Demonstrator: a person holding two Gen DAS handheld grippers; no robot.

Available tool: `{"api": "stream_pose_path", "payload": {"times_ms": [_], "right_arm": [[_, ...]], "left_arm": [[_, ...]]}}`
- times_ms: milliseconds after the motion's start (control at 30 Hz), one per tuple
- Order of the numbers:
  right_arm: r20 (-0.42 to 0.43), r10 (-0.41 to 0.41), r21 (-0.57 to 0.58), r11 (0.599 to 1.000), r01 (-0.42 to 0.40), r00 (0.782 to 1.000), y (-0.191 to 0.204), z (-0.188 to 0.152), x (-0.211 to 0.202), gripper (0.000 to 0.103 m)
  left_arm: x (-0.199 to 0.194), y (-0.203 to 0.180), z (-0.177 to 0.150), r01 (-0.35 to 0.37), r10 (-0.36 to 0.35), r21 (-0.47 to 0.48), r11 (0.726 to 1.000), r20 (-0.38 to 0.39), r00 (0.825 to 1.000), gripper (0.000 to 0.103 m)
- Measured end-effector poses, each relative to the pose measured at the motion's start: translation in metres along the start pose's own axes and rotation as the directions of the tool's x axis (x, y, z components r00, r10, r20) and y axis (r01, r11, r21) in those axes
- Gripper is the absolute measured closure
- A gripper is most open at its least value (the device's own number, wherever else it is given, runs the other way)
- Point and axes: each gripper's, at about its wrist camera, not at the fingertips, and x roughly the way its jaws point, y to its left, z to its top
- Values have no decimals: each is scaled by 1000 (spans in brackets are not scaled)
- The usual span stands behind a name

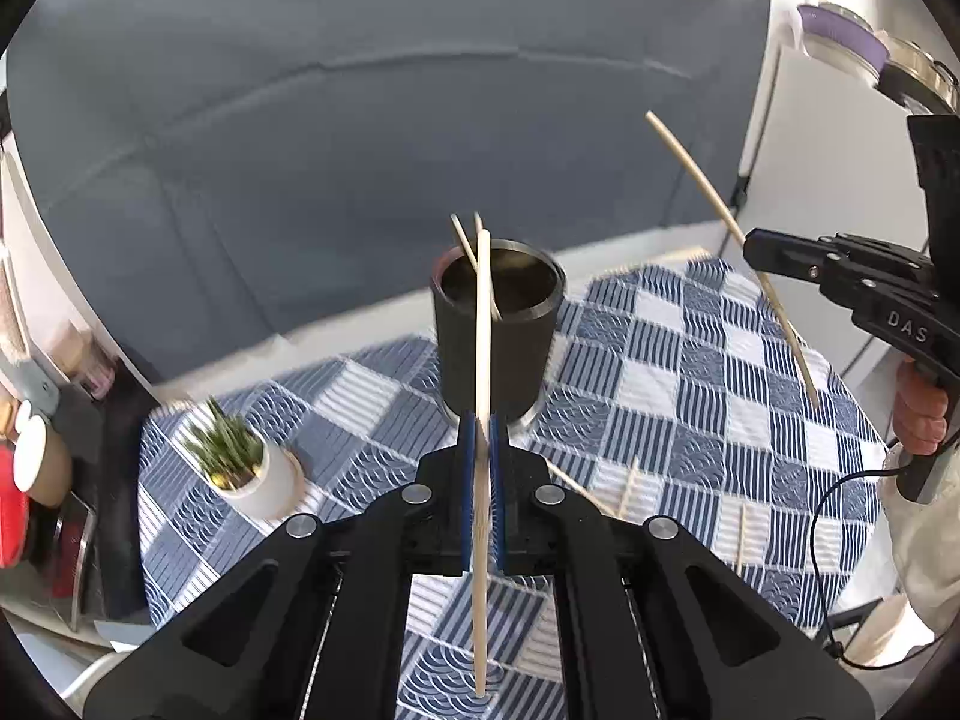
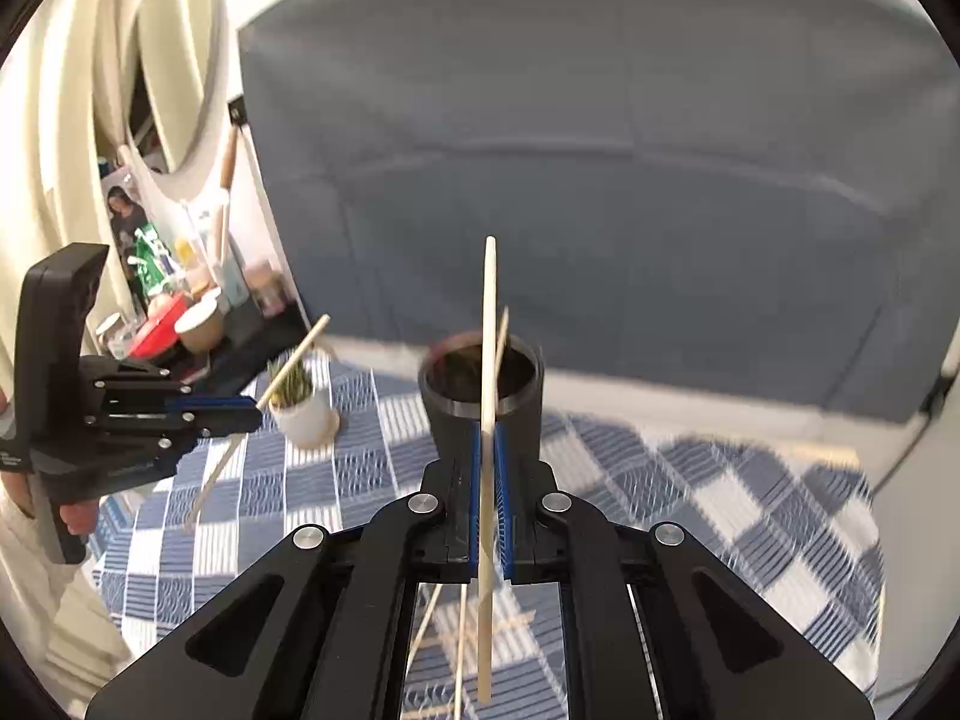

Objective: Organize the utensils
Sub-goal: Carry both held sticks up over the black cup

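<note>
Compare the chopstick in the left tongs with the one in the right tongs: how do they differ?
Held by the left tongs, the left chopstick stands close in front of the dark cup; the right chopstick, held by the right tongs, is off to the cup's right in the left wrist view. There the left chopstick stands nearly upright and the right one leans. Both are pale wood, gripped partway along.

Our left gripper clamps a pale wooden chopstick upright before the dark cylindrical metal-rimmed holder; our right gripper grips another pale chopstick above the blue-checked tablecloth.
</note>
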Motion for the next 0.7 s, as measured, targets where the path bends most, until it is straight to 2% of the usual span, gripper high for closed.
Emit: {"api": "stream_pose_path", "payload": {"times_ms": [233,400,467,567,700], "right_arm": [[86,41,-16,999,-40,995,5,48,4,98],[116,81,-11,997,-80,990,6,65,15,98],[118,99,4,995,-100,988,5,68,23,98],[140,118,41,991,-125,983,0,70,35,98],[205,183,104,973,-208,961,-14,72,47,98]], "left_arm": [[-6,15,41,11,-10,-13,1000,82,997,98],[2,23,66,31,-27,-27,999,148,989,98],[3,25,72,51,-44,-32,998,183,982,98],[9,28,83,102,-88,-41,994,255,963,98],[24,31,93,151,-127,-58,987,305,944,98]]}}
